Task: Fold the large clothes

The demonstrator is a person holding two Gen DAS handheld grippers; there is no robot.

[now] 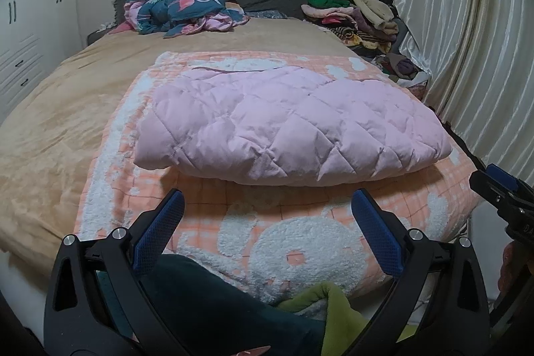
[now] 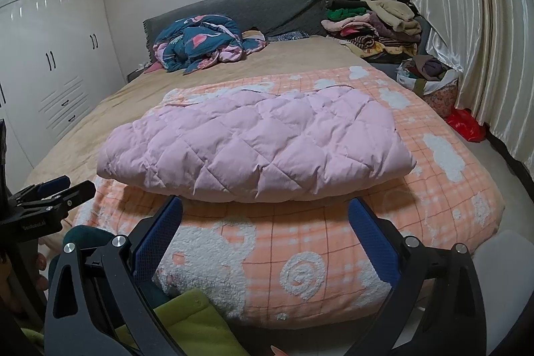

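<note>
Pink quilted garment, puffy and diamond-stitched, lies folded into a thick bundle on the orange checked blanket at the near end of the bed. Left gripper hovers short of its near edge, jaws spread wide, nothing between them. Right gripper likewise: jaws apart, holding nothing, just in front of the bundle. Judged handling: light for its bulk, soft, springy; the smooth shell looks slippery, so layers may slide and loft may push a fold back open. Best hold, I judge, is at the near corners or the hem edge, pinching through all layers where stitching flattens the padding, not on the puffed middle. The fleecy blanket underneath should give some grip. Containers: an open bag sits beside the bed by the curtain with dark clothes stuffed inside; contents not clearly identifiable. A red plastic bag lies on the floor nearby; contents hidden. Folded clothes stack sits at the far right corner; a crumpled teal duvet rests by the headboard.
</note>
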